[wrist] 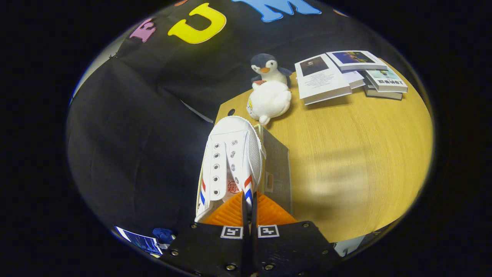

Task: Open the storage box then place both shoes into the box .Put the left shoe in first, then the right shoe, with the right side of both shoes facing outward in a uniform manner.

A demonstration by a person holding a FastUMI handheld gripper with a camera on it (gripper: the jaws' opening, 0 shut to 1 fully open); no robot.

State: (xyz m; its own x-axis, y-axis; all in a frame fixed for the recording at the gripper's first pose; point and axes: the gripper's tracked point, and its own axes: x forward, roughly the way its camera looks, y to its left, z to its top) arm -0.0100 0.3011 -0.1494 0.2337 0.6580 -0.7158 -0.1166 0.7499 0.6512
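A white canvas shoe (pixel 230 161) with red and blue stripes on its sides hangs lifted off the table, toe pointing away from me. My gripper (pixel 248 202) is shut on the shoe, with both fingers pressed on the collar edge at its right side. Right beside the shoe, under its right flank, a grey storage box (pixel 277 169) stands on the wooden table (pixel 346 161); its inside is hidden from here.
A penguin plush (pixel 268 68) and a white plush (pixel 269 100) sit beyond the shoe's toe at the table's far edge. Several books (pixel 346 75) lie stacked at the far right. Black cloth drops away to the left of the table.
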